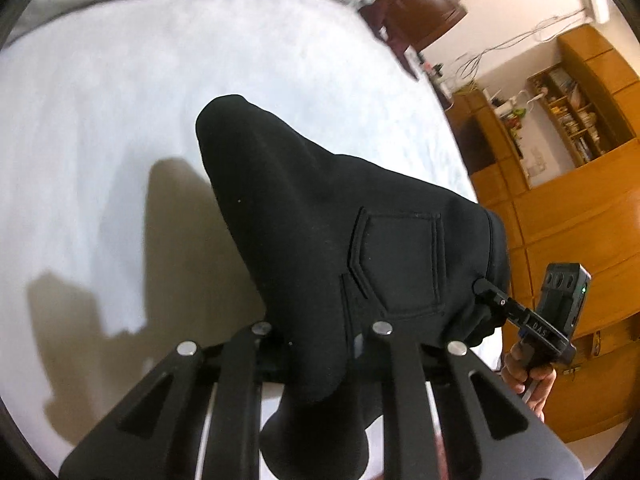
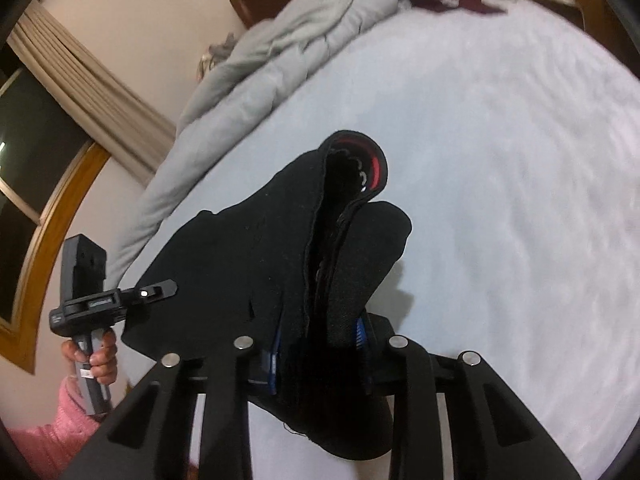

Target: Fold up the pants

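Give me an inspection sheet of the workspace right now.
Surface: white bed sheet, mostly bare.
Job's things: black pants, lifted, back pocket showing.
Clutter: grey duvet bunched at the bed's far edge.
Grippers: left gripper and right gripper both shut on the pants.
Cables: wires on the wall.
Surroundings: wooden shelving, curtain, window.

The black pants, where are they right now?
The black pants hang over the white bed, pinched by the left tool and right tool.
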